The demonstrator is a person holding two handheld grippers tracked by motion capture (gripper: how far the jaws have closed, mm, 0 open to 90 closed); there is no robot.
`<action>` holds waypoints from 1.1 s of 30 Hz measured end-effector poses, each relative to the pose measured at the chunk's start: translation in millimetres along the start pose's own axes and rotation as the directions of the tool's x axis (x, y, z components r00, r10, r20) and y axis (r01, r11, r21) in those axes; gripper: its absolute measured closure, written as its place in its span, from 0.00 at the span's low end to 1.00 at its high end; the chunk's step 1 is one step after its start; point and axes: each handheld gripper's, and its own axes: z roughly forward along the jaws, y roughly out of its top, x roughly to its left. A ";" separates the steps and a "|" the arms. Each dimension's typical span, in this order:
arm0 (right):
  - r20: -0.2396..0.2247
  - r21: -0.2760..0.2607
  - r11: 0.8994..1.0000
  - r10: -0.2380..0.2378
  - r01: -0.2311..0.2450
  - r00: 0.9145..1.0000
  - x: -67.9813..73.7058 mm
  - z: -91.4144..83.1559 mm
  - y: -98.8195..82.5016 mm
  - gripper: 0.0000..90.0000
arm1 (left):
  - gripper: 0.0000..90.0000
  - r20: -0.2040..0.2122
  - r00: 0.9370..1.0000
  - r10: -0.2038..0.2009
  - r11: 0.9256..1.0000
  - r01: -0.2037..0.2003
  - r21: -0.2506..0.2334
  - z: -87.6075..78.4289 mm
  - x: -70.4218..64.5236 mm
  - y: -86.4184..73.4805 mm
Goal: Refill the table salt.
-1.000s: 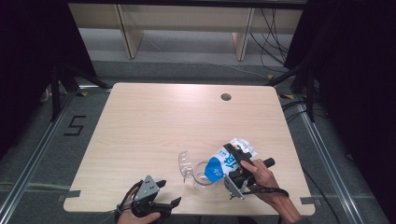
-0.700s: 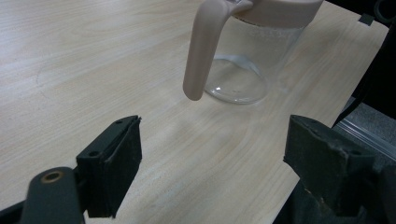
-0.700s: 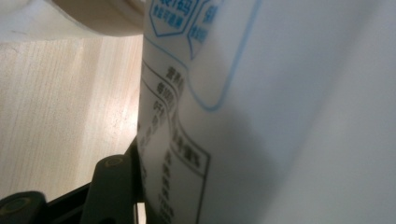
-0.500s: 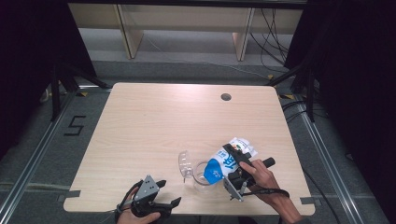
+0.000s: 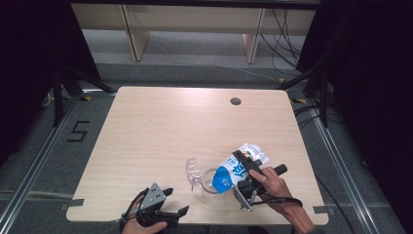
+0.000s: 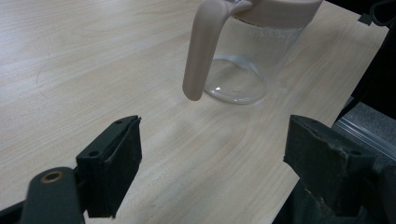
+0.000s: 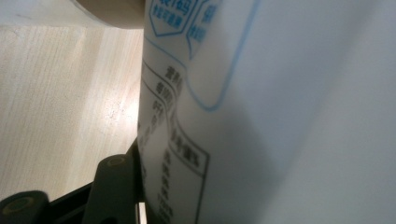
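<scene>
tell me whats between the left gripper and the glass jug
Nothing: in the left gripper view, bare wood tabletop runs from the open left gripper to the jug.

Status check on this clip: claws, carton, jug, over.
Right claw shut on milk carton, tipped over glass jug. Left claw open, empty, near table edge. Jug lid flipped open. Nothing in the way.

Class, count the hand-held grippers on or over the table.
2: the empty left hand-held gripper at the near edge; the right hand-held gripper tilting a white-and-blue pouch over a clear glass jug.
</scene>
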 end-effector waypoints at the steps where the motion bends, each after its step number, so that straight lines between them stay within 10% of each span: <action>1: -0.001 0.000 1.000 0.001 -0.001 1.000 -0.1 0.0 0.1 0.51 | 0.20 0.002 1.000 -0.004 1.000 0.004 -0.002 0.2 -0.5 -0.1; 33: -0.009 0.044 0.999 -0.005 0.005 1.000 3.6 -3.0 2.3 0.52 | 0.20 0.003 1.000 0.002 1.000 -0.002 0.001 -0.1 -0.6 0.0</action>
